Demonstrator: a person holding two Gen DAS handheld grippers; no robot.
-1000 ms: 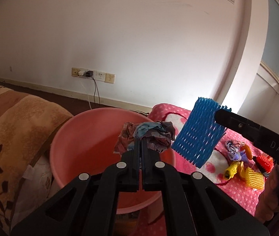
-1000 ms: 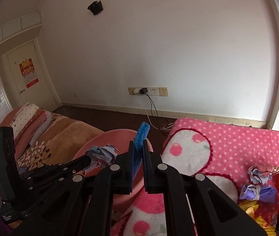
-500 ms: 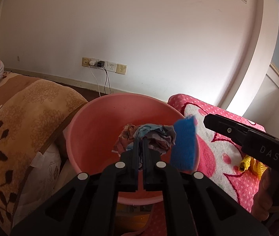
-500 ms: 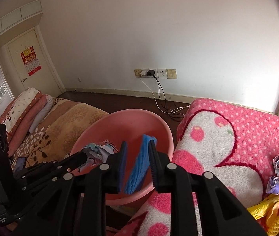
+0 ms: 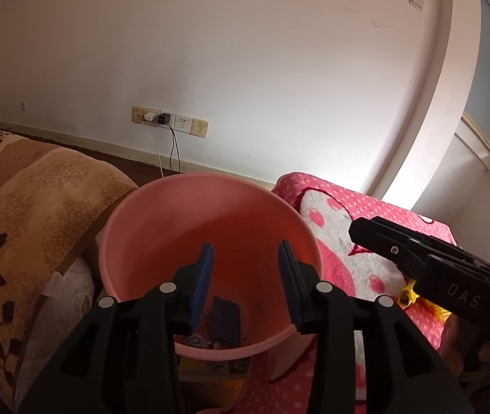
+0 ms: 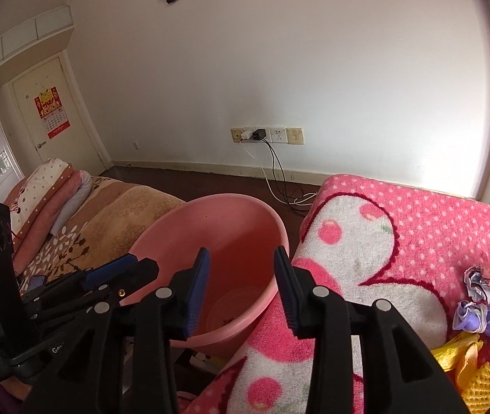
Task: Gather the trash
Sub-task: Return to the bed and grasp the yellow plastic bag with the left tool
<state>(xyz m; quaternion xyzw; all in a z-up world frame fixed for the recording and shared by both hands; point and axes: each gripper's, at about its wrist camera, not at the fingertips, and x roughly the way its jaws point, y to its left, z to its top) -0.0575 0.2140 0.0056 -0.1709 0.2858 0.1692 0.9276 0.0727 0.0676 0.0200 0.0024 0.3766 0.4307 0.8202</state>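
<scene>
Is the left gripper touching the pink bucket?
Apart. In the right wrist view the left gripper hovers above the pink bucket, its rim visibly below the open jaws.

pink buckets (image 5: 207,220): one
grippers: two, left gripper (image 5: 245,258), right gripper (image 6: 239,262)
crumpled wrappers (image 6: 486,277) on blanket: two

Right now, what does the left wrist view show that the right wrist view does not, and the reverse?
Left wrist only: the blue foam net lying at the bottom of the pink basin. Right wrist only: crumpled wrappers and yellow trash on the pink blanket, plus a door calendar. Both: basin, blanket, wall sockets, both grippers open.
</scene>
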